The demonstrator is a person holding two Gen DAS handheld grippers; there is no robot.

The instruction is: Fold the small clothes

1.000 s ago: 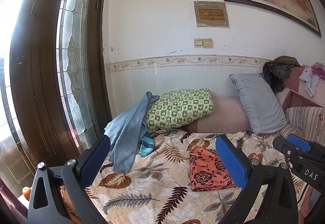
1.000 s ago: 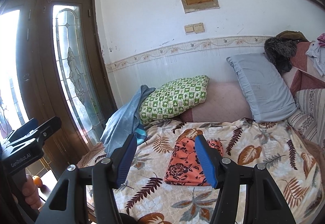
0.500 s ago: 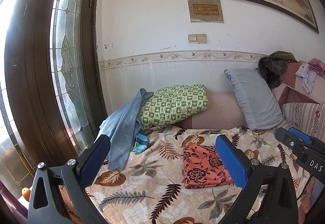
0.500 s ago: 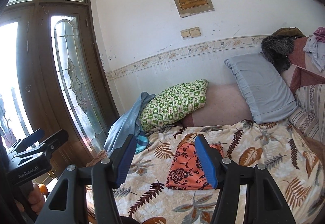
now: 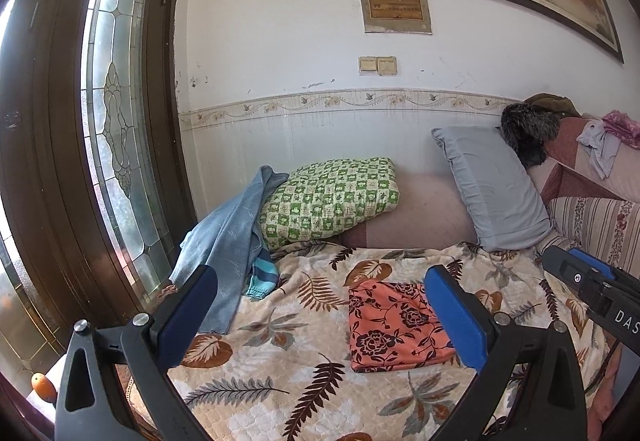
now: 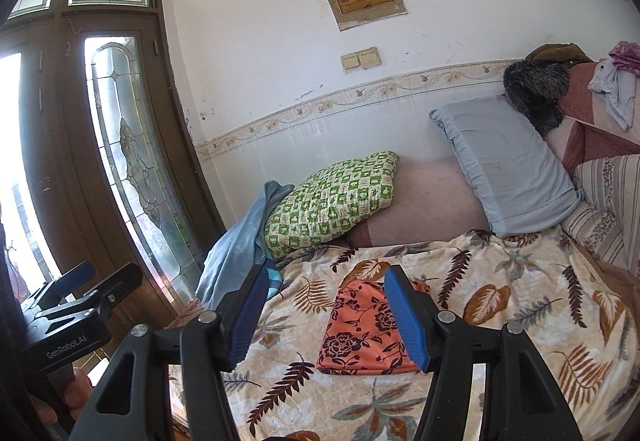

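A folded orange cloth with dark flowers (image 5: 390,325) lies flat on the leaf-patterned blanket (image 5: 304,381) of the bed. It also shows in the right wrist view (image 6: 362,329). My left gripper (image 5: 320,315) is open and empty, held above and in front of the bed. My right gripper (image 6: 326,315) is open and empty too, raised well short of the cloth. A blue garment (image 5: 224,253) hangs over the bed's left end, with a striped teal piece (image 5: 262,277) under it.
A green checked pillow (image 5: 332,197) and a grey pillow (image 5: 496,185) lean against the wall. A sofa back with loose clothes (image 5: 600,145) stands at the right. A wooden glass door (image 5: 116,145) is at the left.
Both grippers have drawn back and up from the bed. The orange cloth sits lower and smaller in both views. It has not moved on the blanket.
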